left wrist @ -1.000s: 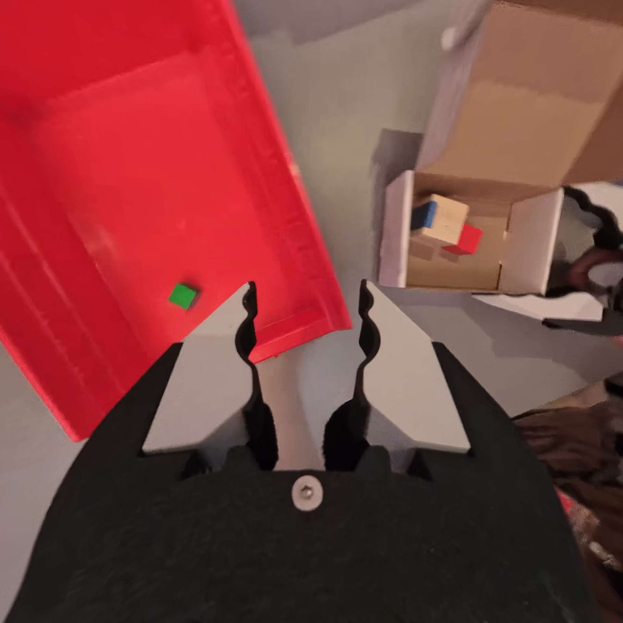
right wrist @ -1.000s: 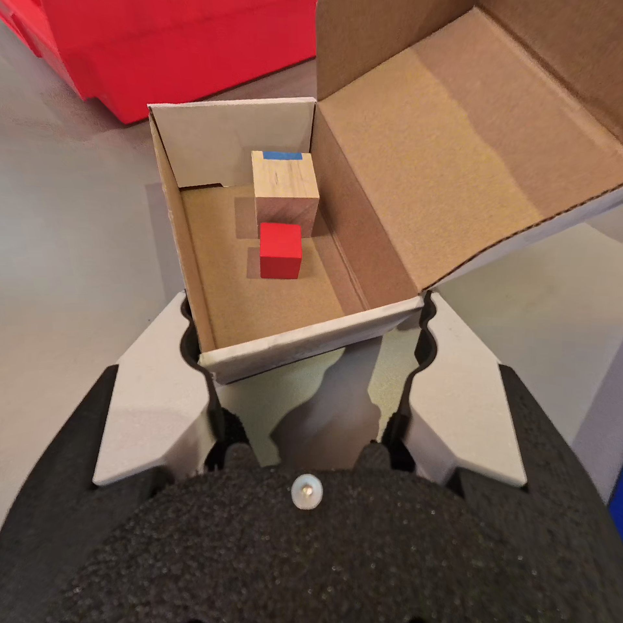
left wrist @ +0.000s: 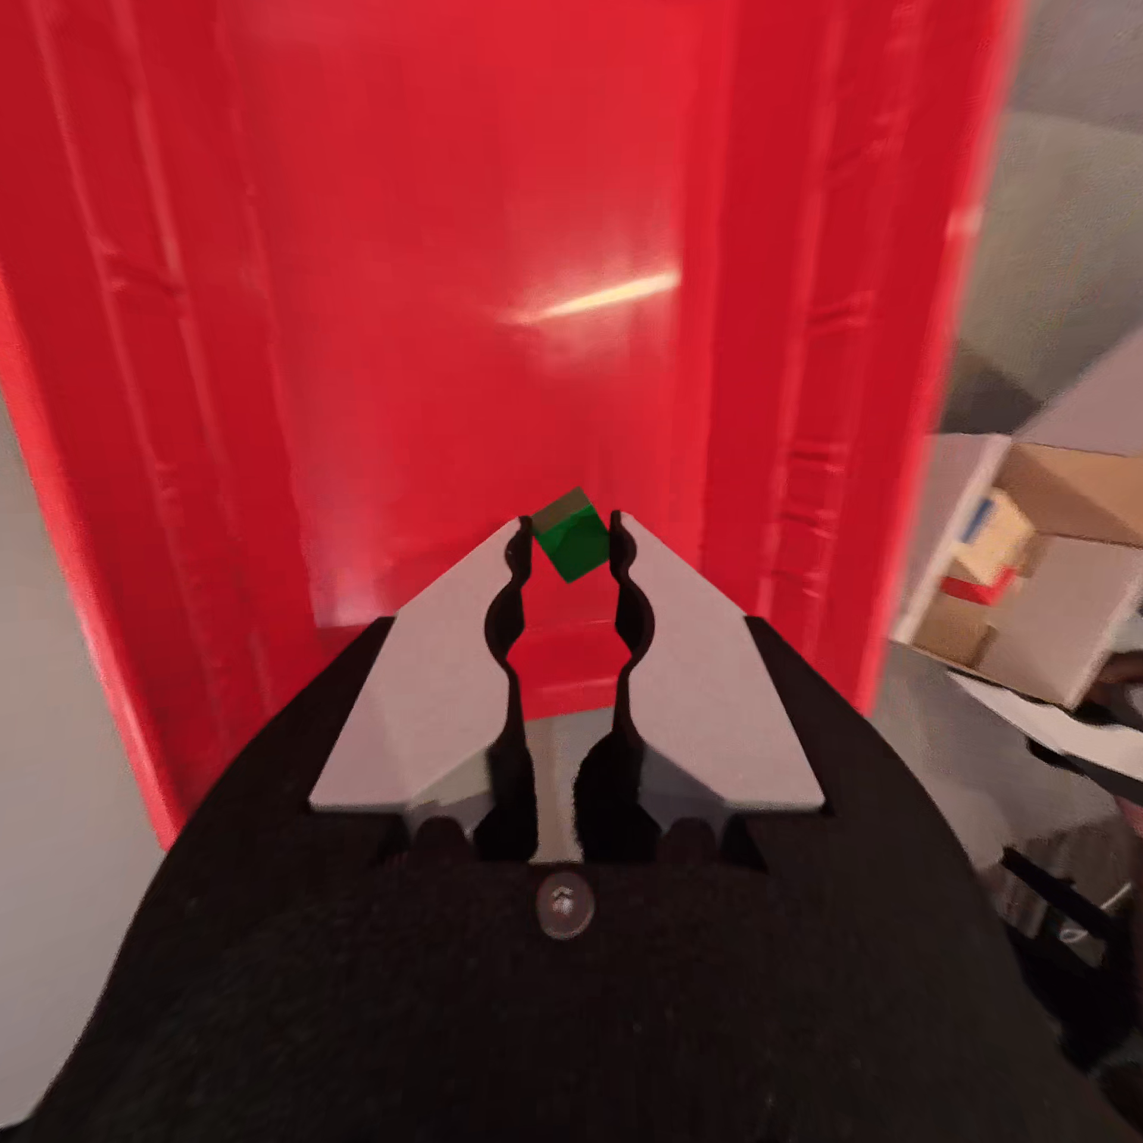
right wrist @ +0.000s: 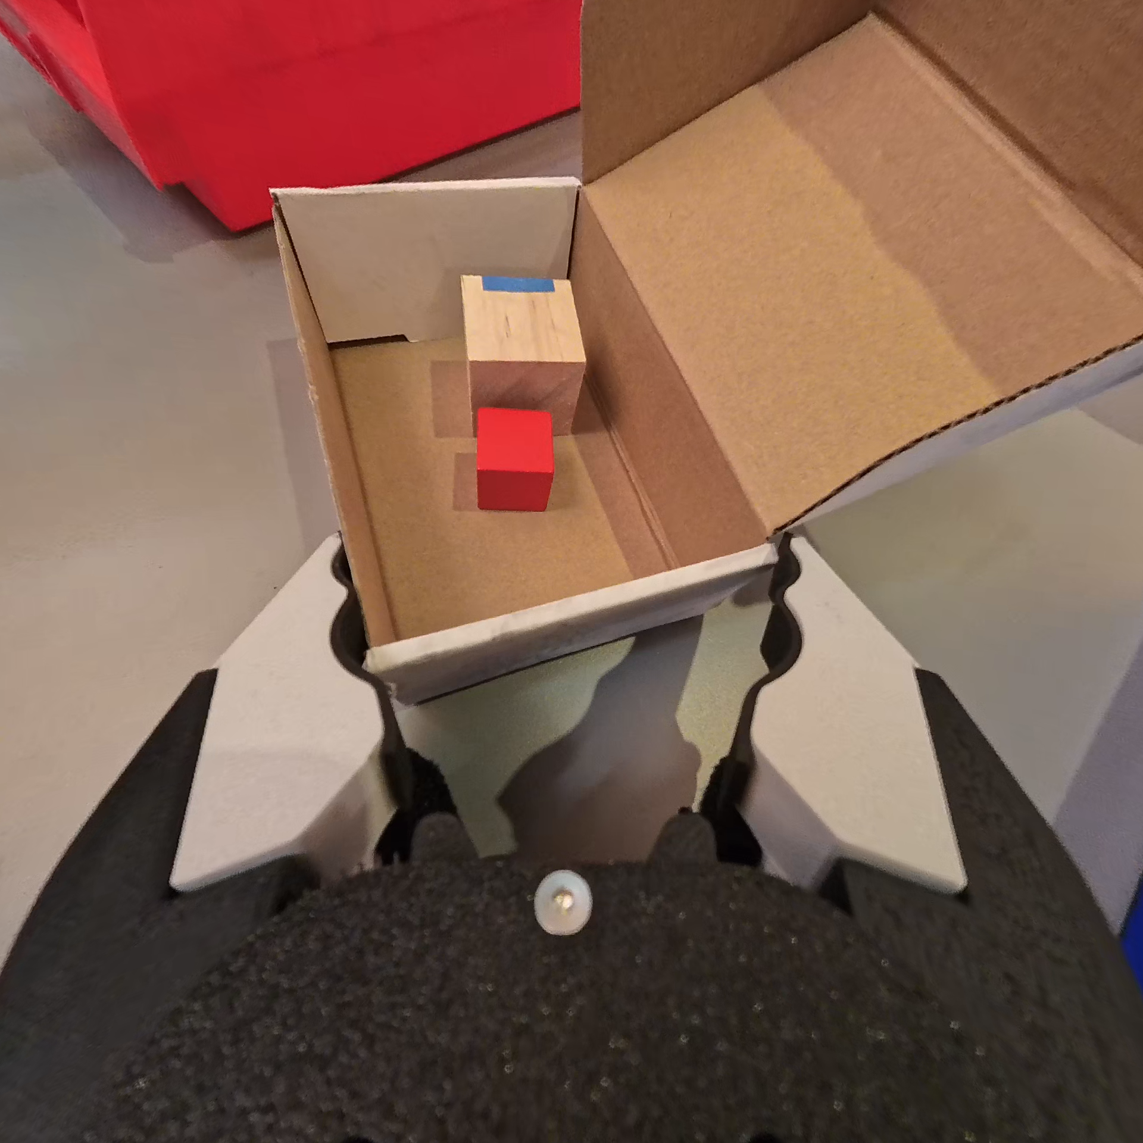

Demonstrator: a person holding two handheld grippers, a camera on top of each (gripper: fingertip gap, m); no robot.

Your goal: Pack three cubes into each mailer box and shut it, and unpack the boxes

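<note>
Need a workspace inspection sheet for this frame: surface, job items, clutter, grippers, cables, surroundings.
Surface: grey tabletop, matte.
Job's things: open mailer box, lid folded back, holds a wooden cube with a blue face and a red cube; green cube over the floor of the red bin.
Clutter: nothing seen.
Grippers: left gripper has its fingers on both sides of the green cube, contact unclear through blur; right gripper fingers clamp the box's near end.
Cables: nothing seen.
Surroundings: blue object at the right wrist view's lower right edge, too cropped to identify.
</note>
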